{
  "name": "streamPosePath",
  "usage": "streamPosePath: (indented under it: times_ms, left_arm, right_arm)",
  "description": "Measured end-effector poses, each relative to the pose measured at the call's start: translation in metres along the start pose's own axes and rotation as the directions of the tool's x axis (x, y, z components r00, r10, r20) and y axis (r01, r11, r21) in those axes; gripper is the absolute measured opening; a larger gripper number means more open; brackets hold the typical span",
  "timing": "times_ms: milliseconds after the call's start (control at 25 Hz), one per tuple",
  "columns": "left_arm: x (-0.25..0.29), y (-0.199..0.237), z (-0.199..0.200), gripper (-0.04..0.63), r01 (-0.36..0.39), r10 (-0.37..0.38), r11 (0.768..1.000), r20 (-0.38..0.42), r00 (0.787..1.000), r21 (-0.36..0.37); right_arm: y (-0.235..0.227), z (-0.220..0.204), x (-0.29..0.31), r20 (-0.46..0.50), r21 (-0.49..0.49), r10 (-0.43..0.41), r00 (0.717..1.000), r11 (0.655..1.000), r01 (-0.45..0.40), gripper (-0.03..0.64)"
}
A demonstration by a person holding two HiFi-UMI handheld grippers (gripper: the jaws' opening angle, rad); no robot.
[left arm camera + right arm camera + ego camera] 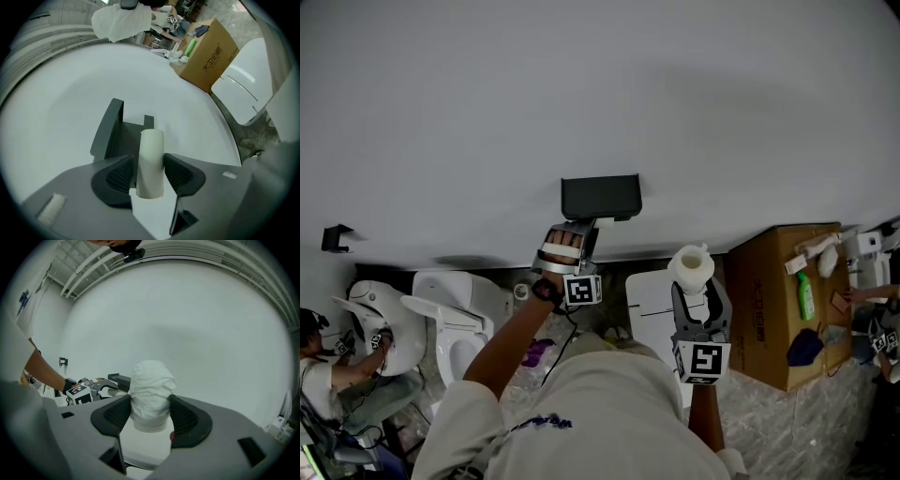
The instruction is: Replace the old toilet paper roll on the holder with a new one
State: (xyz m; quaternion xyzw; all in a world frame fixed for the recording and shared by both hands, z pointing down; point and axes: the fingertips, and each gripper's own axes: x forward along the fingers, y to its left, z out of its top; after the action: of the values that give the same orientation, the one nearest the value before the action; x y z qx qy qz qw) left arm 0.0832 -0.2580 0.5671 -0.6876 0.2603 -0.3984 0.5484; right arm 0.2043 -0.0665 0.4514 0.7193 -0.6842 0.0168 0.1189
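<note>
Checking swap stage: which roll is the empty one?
The thin bare tube in the left gripper; the right gripper holds a fat, wrapped roll.

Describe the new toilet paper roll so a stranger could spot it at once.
Start at the black holder on the white wall, then look just right and lower, where the right gripper reaches up. The new roll stands clamped between its jaws: fat, white and crinkled, unlike the thin smooth tube between the jaws of the left gripper at the holder.
</note>
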Motion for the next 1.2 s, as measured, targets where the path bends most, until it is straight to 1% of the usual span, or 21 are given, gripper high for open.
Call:
streamPosePath:
  times_ms: [120,200,680,840,1200]
  left_arm:
    - [0.001,0.000,0.000,0.195,-0.009,0.009,1.000,-0.006,1.000,0.002]
    - [0.000,0.000,0.001,0.173,-0.014,0.014,1.000,-0.010,1.000,-0.003]
    - [-0.001,0.002,0.007,0.164,-0.008,0.008,1.000,-0.009,1.000,0.022]
    - [-0.001,0.003,0.007,0.158,-0.007,0.007,1.000,-0.011,1.000,0.010]
    - [0.000,0.000,0.016,0.144,0.013,-0.013,1.000,0.005,1.000,0.007]
  right_arm:
    - [-0.002,0.000,-0.001,0.002,0.002,-0.007,1.000,1.000,0.007,0.265]
    - [-0.002,-0.001,-0.004,0.001,0.006,-0.009,1.000,1.000,0.009,0.265]
    - [-0.008,-0.010,-0.018,-0.013,0.020,-0.031,0.999,0.999,0.031,0.265]
    - [-0.011,-0.009,-0.021,-0.010,0.022,-0.045,0.999,0.999,0.045,0.265]
    - [-0.018,-0.011,-0.022,-0.015,0.026,-0.062,0.998,0.998,0.062,0.265]
